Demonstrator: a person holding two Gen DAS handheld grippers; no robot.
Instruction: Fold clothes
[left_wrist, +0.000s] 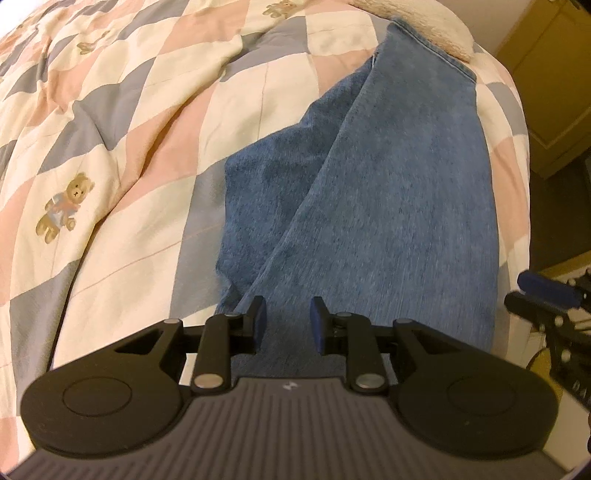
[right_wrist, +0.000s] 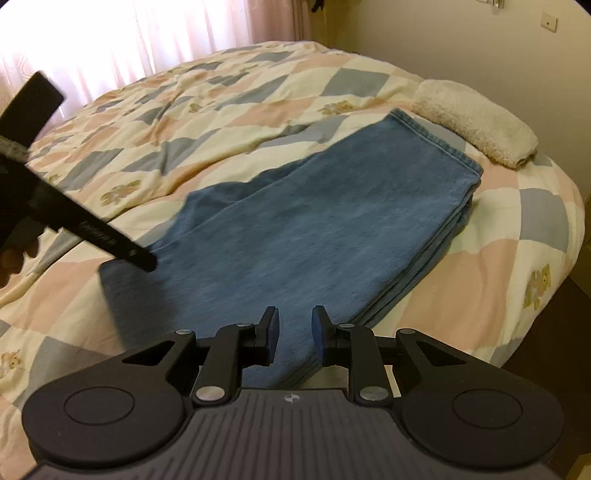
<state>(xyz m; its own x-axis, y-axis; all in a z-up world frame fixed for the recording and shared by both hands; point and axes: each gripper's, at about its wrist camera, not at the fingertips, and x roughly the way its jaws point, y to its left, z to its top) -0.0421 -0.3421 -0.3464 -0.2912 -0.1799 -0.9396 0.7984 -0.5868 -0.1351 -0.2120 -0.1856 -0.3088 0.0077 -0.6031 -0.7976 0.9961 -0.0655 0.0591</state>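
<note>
Both the left gripper (left_wrist: 288, 321) and right gripper (right_wrist: 294, 334) hover part-open, gripping nothing, over folded denim jeans (right_wrist: 314, 221), a fleecy towel (right_wrist: 476, 125) at two o'clock.

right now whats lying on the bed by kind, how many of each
jeans: 1, blue denim, legs laid together
rolled towel: 1, cream, beside the jeans' hem
teddy-bear quilt: 1, checked pink, blue and cream, under both
total: 3

One pair of jeans (right_wrist: 314, 229), one rolled towel (right_wrist: 476, 122), one checked quilt (right_wrist: 221, 110) covering one bed, and two tools: left tool (left_wrist: 288, 323), right tool (right_wrist: 294, 334).
</note>
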